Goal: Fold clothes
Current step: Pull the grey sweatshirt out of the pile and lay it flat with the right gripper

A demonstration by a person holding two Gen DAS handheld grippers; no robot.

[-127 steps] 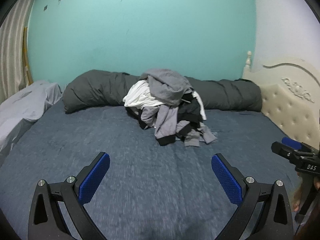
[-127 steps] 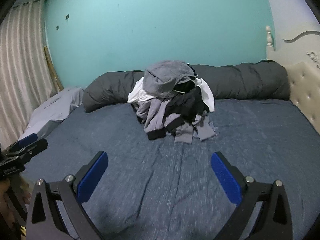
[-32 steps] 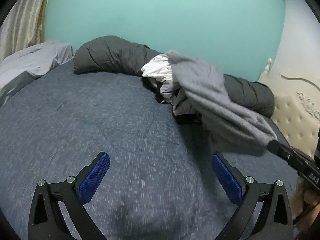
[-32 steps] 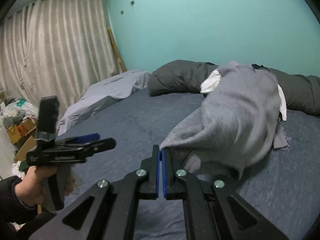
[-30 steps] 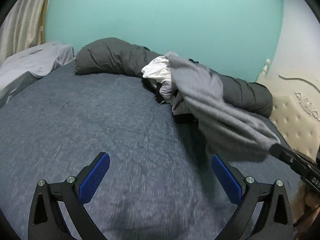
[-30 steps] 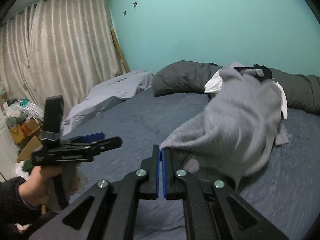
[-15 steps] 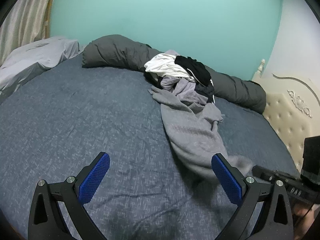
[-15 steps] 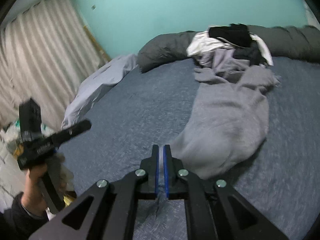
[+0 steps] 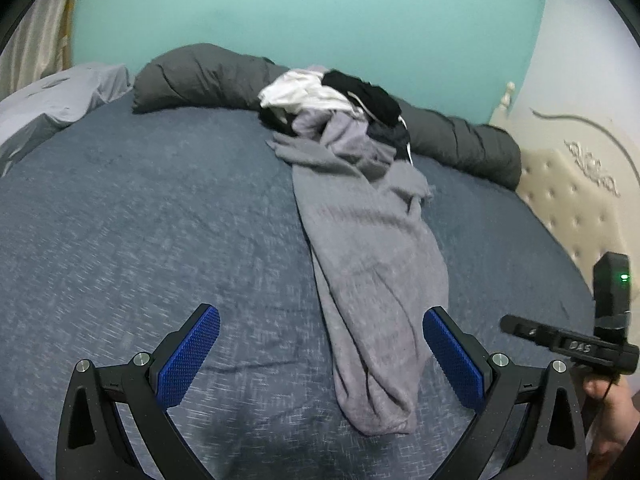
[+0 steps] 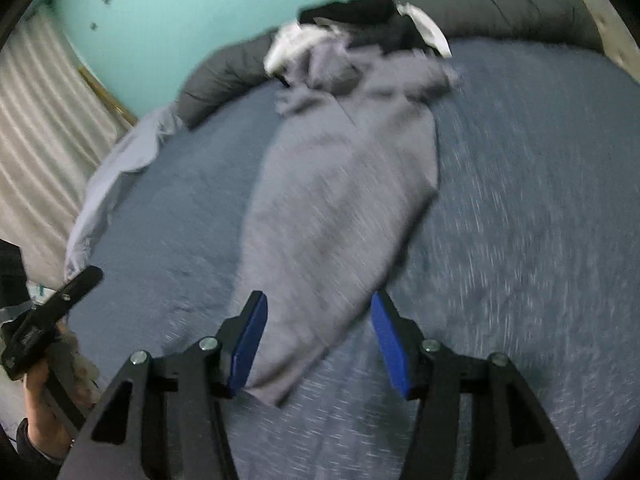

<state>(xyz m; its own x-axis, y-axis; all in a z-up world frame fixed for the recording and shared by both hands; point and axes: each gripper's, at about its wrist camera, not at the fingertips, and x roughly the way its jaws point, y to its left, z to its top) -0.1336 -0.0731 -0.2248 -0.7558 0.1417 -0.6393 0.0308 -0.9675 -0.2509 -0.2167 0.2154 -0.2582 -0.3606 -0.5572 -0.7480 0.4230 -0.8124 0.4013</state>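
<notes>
Left claw (image 9: 320,356) spread wide, nothing between the blue pads, hovering low over the bed (image 9: 140,220). Near end of the grey garment (image 9: 372,280) lies just inside its right pad, not touched. Grey garment is stretched in a long strip across the blue bedspread, far end still tangled into the clothes pile (image 9: 336,96) of white, black and grey pieces, which sits against the dark rolled duvet (image 9: 200,76) by the teal wall. Right claw (image 10: 318,344) is opening, blue pads apart with the garment's near corner lying between them, cloth no longer pinched; right view is motion-blurred so exact contact with the left pad is hard to tell. A hand holding the other gripper shows at the edge of each view. Padded headboard (image 9: 572,208) at far right.

Step, as I judge it: one garment pulled out of the pile and laid down for folding, release under way. Next move likely calls for freeing the far end from the pile, then both claws taking opposite edges to spread the crumpled strip flat before any fold.
</notes>
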